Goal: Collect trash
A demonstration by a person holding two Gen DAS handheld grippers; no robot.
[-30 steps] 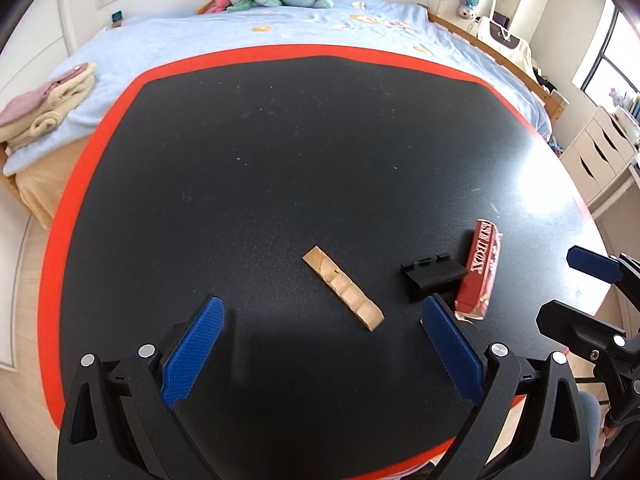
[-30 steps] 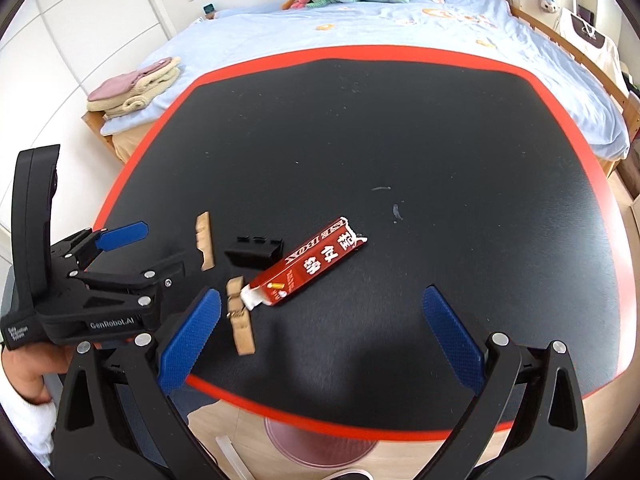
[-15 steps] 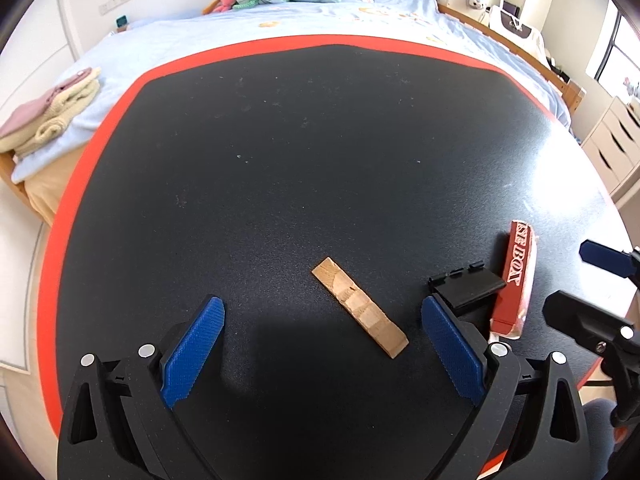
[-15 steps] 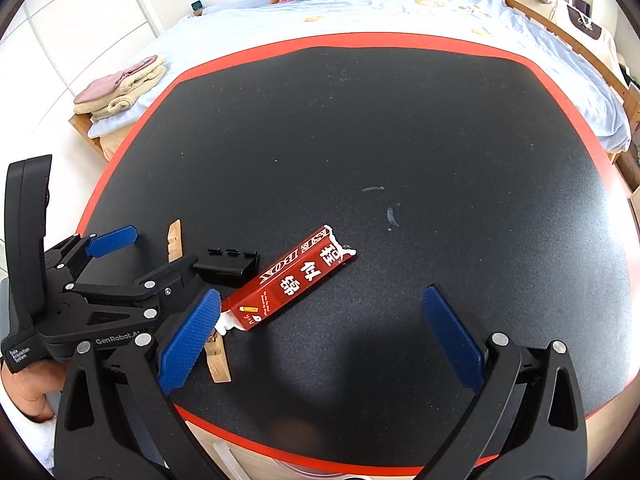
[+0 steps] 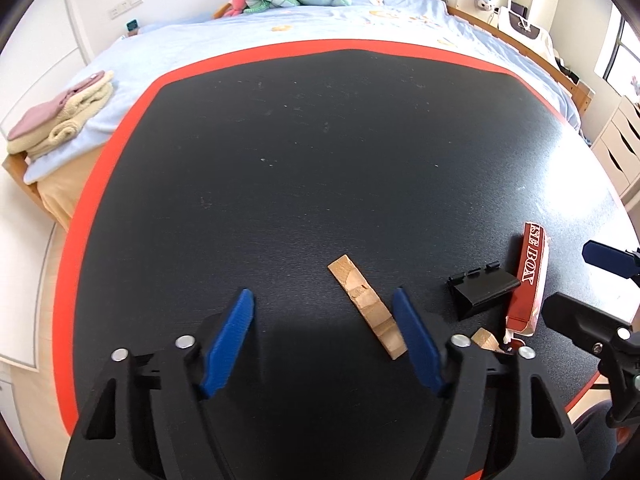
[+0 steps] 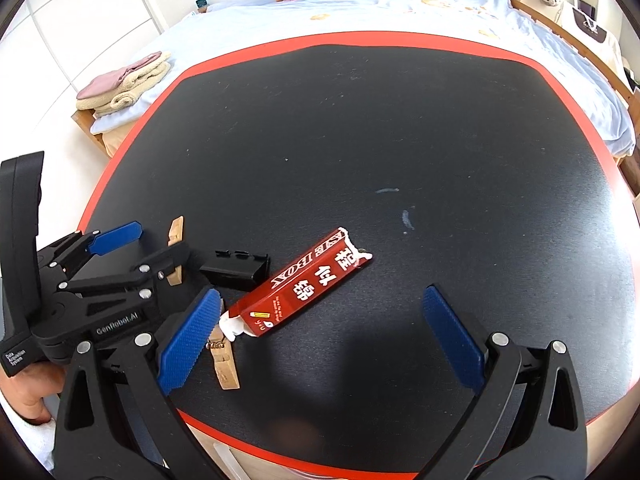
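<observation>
A thin wooden strip [image 5: 366,305] is seen lying flat on the black table [image 5: 320,160], just inside the right finger of the left gripper [image 5: 326,340], whose jaws are spread. It is judged light and stiff, best pinched across its narrow width. The right gripper [image 6: 320,332] is also spread, a red carton [image 6: 304,286] lying between its fingers.

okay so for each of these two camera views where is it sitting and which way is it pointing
Left wrist: on the left gripper, low over the table, facing the bed; its open blue fingers flank a wood strip; the right gripper shows at right.
Right wrist: on the right gripper, same heading; fingers open around the red box; left gripper and a hand at left.
Shared: box, black clip, strip, table, bed.
</observation>
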